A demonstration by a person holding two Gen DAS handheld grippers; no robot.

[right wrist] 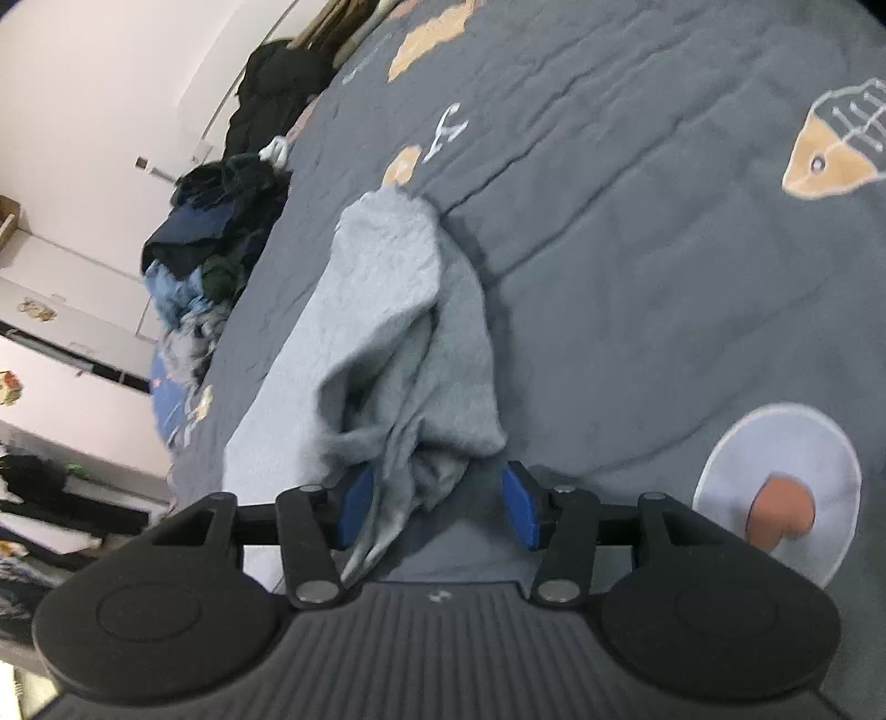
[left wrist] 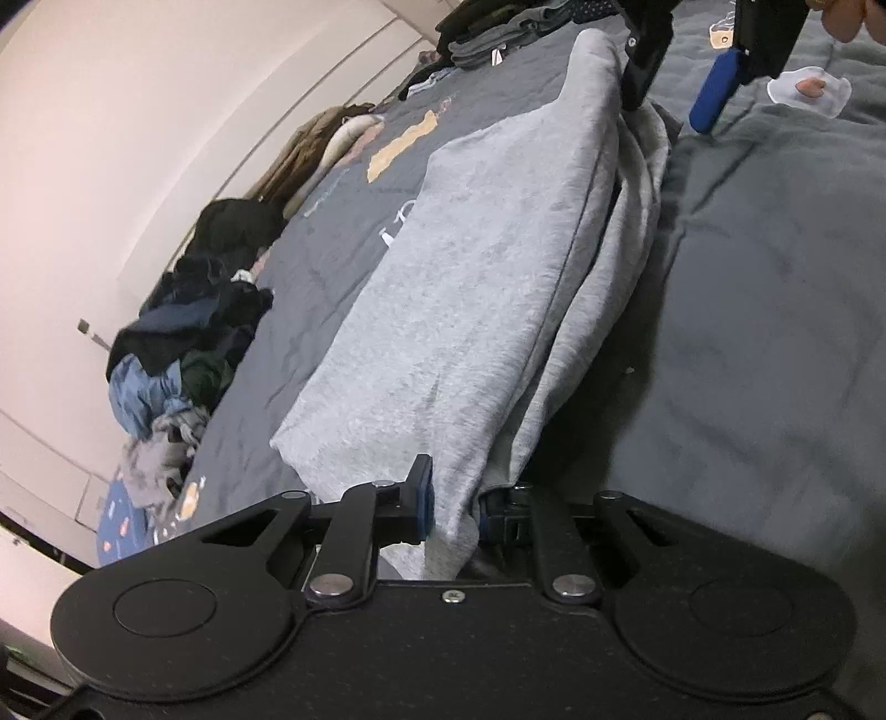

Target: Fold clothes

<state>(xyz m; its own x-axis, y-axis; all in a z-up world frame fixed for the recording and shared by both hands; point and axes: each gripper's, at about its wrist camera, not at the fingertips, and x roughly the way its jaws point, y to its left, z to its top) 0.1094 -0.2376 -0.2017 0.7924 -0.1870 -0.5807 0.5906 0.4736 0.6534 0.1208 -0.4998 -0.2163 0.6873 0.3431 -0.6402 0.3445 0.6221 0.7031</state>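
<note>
Both tilt downward: left hand-held gripper [left wrist: 451,507] pinches grey garment [left wrist: 470,277]; right hand-held gripper [right wrist: 437,509] gapes wide.

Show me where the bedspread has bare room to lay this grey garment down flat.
Bare bedspread opens right of the grey garment, between it, the brown fish print and the pale round print. A narrower strip lies between the garment and the loose clothes pile. That pile's edge, and the folded stack in the left view, are crowded.
</note>
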